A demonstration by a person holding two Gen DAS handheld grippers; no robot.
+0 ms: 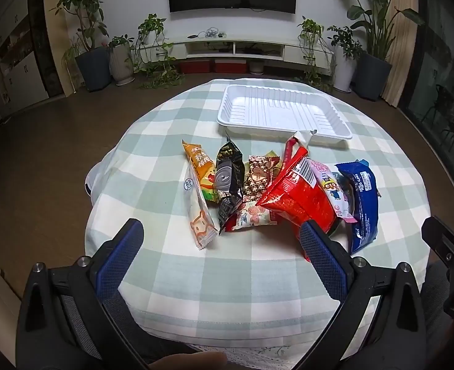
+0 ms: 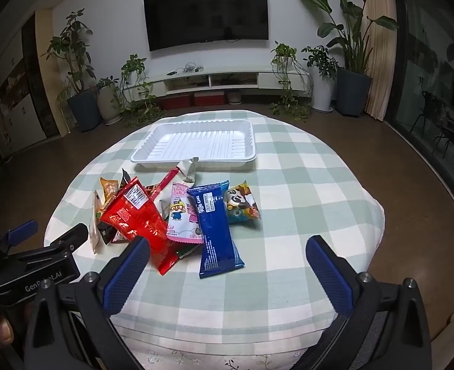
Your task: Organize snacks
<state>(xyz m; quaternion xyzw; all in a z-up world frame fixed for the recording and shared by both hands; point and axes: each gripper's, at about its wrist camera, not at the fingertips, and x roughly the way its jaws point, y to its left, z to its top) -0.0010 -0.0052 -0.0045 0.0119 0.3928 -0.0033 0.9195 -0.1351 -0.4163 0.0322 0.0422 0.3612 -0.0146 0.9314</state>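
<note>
Both my left tongs [image 1: 220, 243] and right tongs [image 2: 227, 262] gape wide, holding nothing. Snack packets [image 2: 177, 215] lie heaped on the checked surface [image 2: 304, 185], near the white tray [image 2: 193, 158].

Overall light: dim, even indoor light; cool cast.
Brightest area: white tray [image 1: 284, 114], its floor washed out with glare; the same tray [image 2: 196, 141] shows a paler sheen in the right wrist view.
Glare: specular glints on the red packet [image 1: 297, 197] just near of the tray.
Shadows: soft, faint, close under the packets near the tray.
Edges: strong fisheye bending; black vignette at corners, far from the tray.
Reflections: dark television [image 2: 207, 15] beyond the tray, faint reflections only.
Focus: sharp around the tray; no motion blur.
</note>
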